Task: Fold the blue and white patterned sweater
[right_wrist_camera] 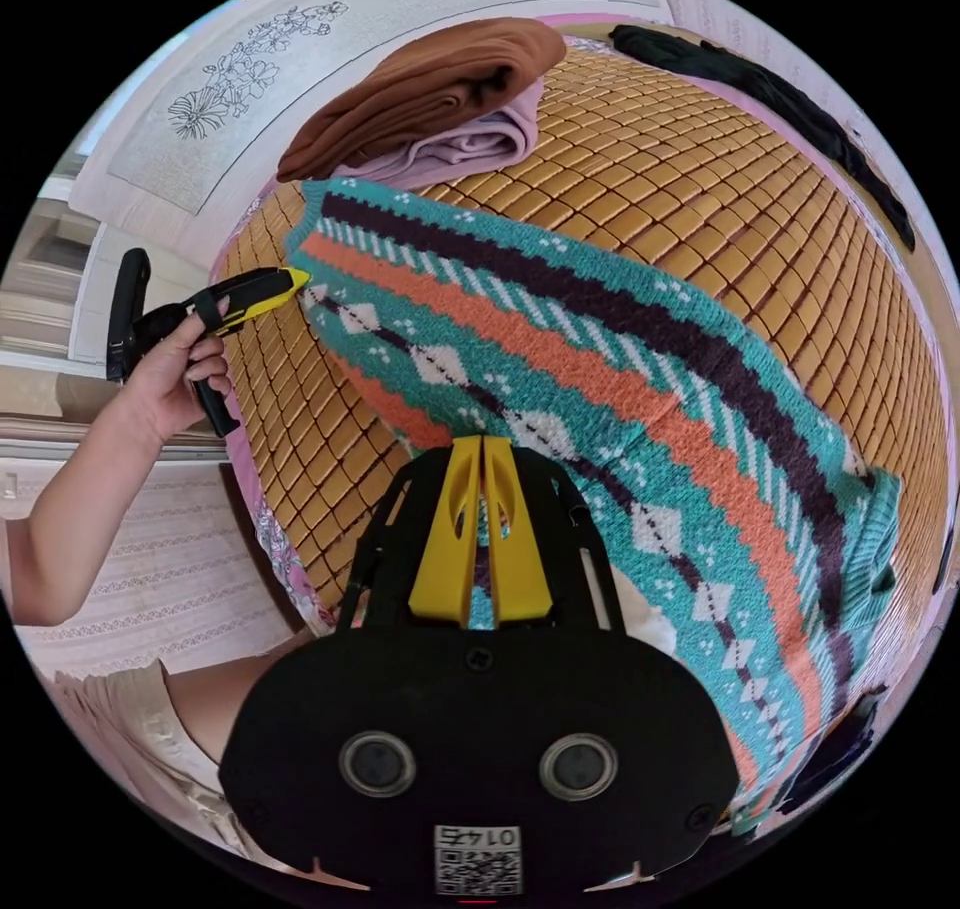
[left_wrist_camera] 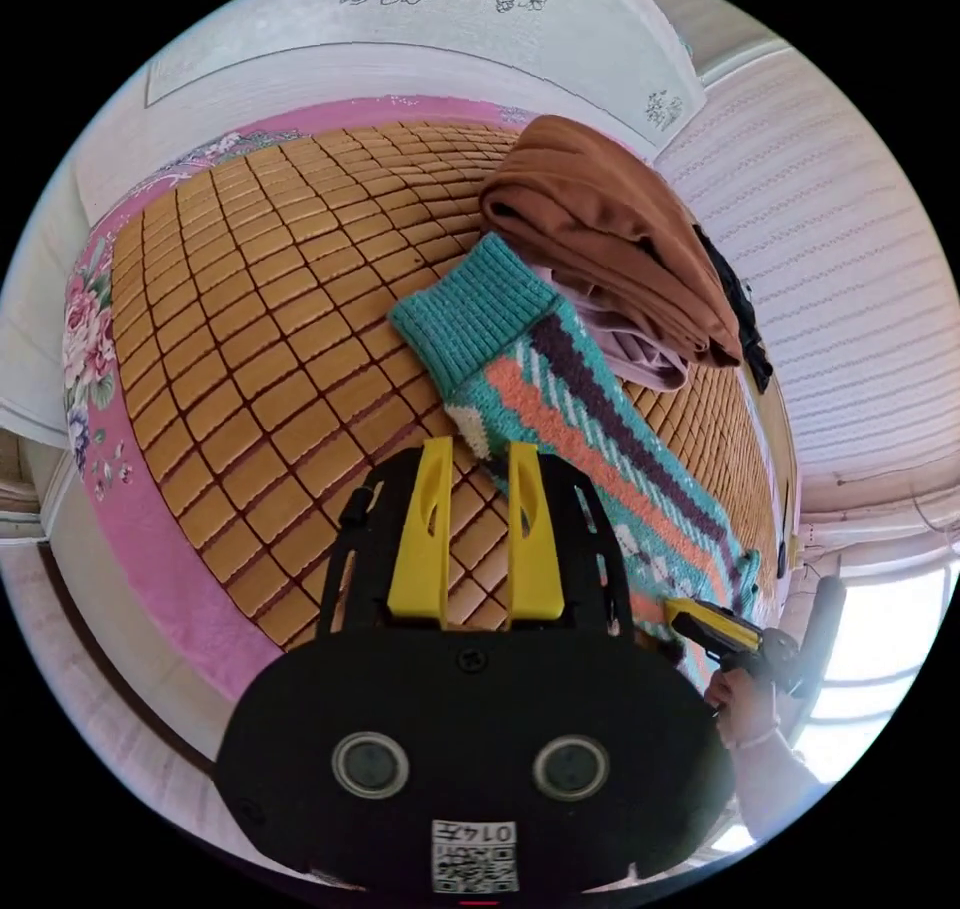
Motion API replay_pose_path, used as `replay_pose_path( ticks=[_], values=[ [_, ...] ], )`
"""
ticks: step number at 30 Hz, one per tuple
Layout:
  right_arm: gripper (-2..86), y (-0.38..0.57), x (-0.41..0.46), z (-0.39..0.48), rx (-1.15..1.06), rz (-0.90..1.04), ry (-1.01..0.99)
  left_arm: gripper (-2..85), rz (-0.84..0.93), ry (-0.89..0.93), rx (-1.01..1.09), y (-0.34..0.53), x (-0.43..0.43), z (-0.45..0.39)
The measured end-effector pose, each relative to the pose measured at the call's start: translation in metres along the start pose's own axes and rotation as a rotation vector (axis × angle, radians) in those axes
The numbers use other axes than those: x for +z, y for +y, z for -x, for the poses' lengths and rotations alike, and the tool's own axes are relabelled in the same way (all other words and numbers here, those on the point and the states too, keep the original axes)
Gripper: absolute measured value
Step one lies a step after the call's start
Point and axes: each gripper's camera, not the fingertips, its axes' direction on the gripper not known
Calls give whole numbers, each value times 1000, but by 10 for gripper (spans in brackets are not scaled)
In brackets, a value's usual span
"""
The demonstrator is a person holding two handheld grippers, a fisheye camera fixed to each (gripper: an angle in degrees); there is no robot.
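The right claw (right_wrist_camera: 483, 449) has its yellow jaws pinching the near edge of the knitted sweater (right_wrist_camera: 620, 369), teal with orange, dark and white bands, spread on the bed's tiled bamboo mat (right_wrist_camera: 700, 169). The left claw (left_wrist_camera: 478, 459) is spread, hovering beside the ribbed cuff (left_wrist_camera: 470, 314). Beyond lie folded brown and lilac clothes (right_wrist_camera: 440, 99).

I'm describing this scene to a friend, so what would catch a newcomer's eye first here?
The patterned sweater, teal with orange and dark purple stripes, lies spread across the bamboo mat. The right hand-held gripper is shut on its near edge, and the left hand-held gripper touches its far corner. Beyond it sits a folded brown garment.
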Motion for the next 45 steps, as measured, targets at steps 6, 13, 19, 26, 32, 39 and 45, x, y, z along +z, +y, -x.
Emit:
replay_pose_path(
  ticks=[6, 13, 19, 26, 32, 39, 45],
  values=[
    [-10, 19, -3, -11, 73, -40, -13, -2, -49, 40, 52, 10, -12, -11],
    [-9, 49, -9, -18, 115, -116, 11, -8, -235, 308, 306, 52, -72, -71],
    [-8, 91, -41, -71, 214, -181, -298, -8, -176, 560, 679, 133, -99, -170],
    [0, 297, -170, -192, 455, -687, -491, 16, -35, 758, 1011, 285, -64, -294],
    [41, 489, -149, -269, 847, -298, -284, 37, 438, 763, 1006, 388, 22, -336],
    [155, 591, -150, -269, 1023, -566, -332, 44, 257, 322, 1112, 397, 49, -327],
    [65, 549, -135, -264, 1002, -467, -190, 42, 117, 87, 969, 366, 83, -325]
  ],
)
